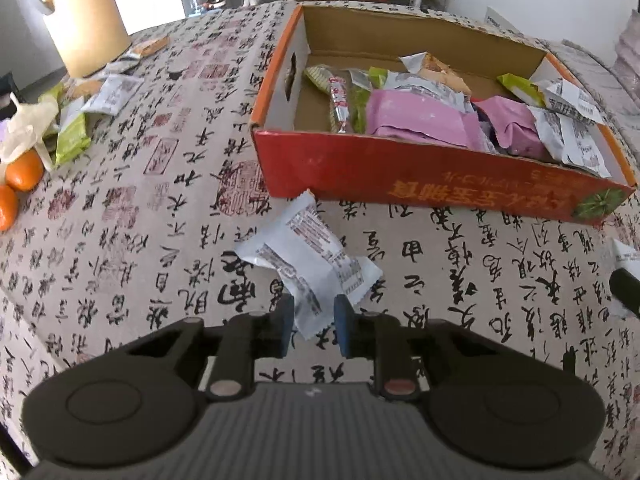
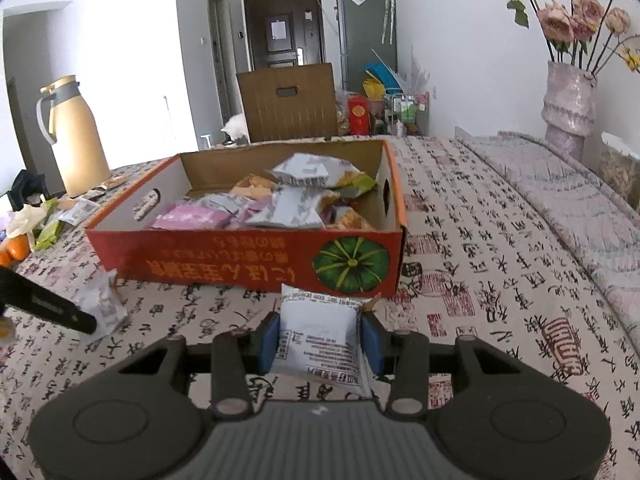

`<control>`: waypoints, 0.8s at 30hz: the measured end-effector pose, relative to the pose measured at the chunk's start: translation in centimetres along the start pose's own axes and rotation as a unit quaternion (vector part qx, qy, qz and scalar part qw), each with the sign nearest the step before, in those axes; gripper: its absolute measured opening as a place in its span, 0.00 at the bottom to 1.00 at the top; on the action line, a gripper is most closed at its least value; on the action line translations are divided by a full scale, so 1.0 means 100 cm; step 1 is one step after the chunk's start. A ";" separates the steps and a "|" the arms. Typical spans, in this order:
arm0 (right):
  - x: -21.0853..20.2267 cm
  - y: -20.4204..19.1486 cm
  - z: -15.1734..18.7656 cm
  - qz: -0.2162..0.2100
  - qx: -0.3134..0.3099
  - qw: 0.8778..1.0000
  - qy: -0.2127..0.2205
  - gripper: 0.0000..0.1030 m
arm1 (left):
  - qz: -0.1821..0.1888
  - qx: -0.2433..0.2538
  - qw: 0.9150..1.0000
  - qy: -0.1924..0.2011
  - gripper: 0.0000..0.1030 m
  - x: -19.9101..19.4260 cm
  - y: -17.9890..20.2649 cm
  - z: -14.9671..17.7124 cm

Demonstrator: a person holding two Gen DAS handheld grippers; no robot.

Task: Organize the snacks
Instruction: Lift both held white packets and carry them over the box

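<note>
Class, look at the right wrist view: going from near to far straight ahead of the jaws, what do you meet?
White snack packet between the jaws → red cardboard box of snacks → brown carton → dark door.

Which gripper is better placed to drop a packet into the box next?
Right. The right gripper looks shut on a white snack packet before the red box; the left gripper only straddles its packet.

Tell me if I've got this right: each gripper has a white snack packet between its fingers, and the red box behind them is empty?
Not quite. The red box already holds many snack packets, as the right wrist view shows. The rest stands: the left gripper and right gripper each have a white packet between their fingers.
</note>
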State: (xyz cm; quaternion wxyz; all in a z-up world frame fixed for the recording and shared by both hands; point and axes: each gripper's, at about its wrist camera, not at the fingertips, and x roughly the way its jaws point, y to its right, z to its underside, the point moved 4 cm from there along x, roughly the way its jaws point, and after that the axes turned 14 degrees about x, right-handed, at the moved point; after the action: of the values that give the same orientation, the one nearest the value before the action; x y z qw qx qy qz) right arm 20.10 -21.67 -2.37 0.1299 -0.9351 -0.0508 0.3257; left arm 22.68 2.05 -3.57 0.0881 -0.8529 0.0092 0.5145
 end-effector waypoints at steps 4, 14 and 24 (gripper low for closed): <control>-0.002 -0.002 0.000 -0.002 -0.006 1.000 -0.001 0.41 | -0.006 -0.015 1.000 0.008 0.55 -0.003 -0.004 -0.004; 0.016 0.005 -0.002 0.004 -0.002 1.000 -0.016 0.41 | 0.004 -0.070 0.997 -0.018 0.69 0.025 -0.012 -0.028; 0.028 0.002 -0.005 -0.002 -0.008 1.000 -0.025 0.41 | -0.011 -0.057 0.998 -0.030 0.40 0.032 -0.012 -0.032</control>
State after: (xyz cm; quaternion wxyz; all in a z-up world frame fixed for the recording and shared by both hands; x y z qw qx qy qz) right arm 22.63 -21.50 -3.76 0.1213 -0.9276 -0.0585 0.3485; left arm 27.15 2.94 -4.73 0.0449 -0.8405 -0.0323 0.5389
